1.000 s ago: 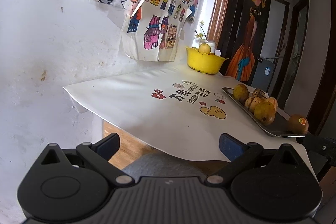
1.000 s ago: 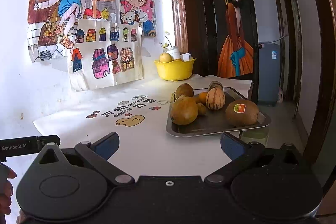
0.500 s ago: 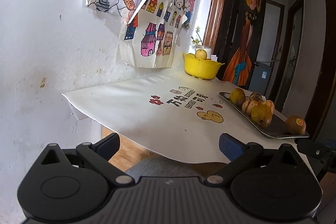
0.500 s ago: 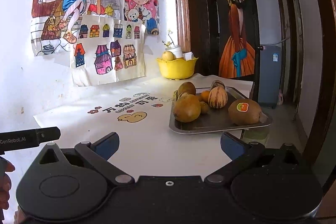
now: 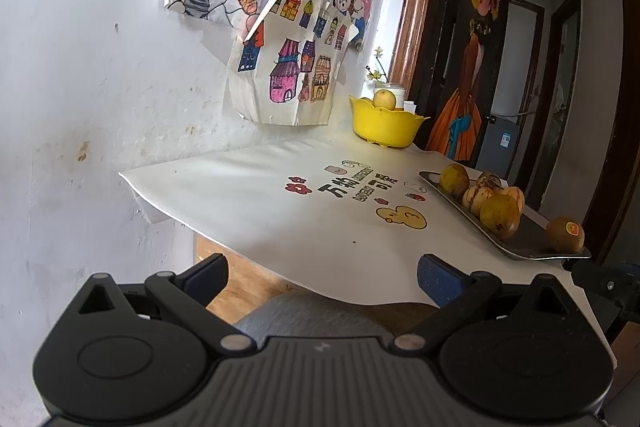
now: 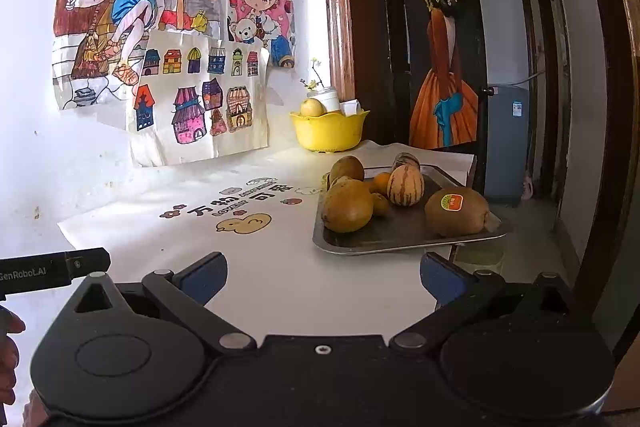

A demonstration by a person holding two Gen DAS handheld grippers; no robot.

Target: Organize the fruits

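A metal tray (image 6: 404,233) sits at the table's right edge with several fruits: a brown kiwi with a sticker (image 6: 456,211), a large yellow-brown pear (image 6: 347,205), a striped melon (image 6: 405,184) and small oranges. A yellow bowl (image 6: 328,131) at the far end holds a pale round fruit (image 6: 311,107). My right gripper (image 6: 323,277) is open and empty, just short of the tray's near edge. My left gripper (image 5: 322,275) is open and empty, off the table's near left edge; the tray (image 5: 532,247) and the bowl (image 5: 384,127) lie ahead to its right.
A white cloth (image 6: 224,239) with printed cartoons covers the table. Children's drawings (image 6: 172,27) hang on the white wall to the left. A white jar with a flower sprig (image 6: 330,97) stands behind the bowl. A doorway and a painted door (image 6: 444,39) stand beyond the table.
Both grippers have drifted slightly; the tray and bowl sit a little lower and further right in the right wrist view. Nothing was picked up or released.
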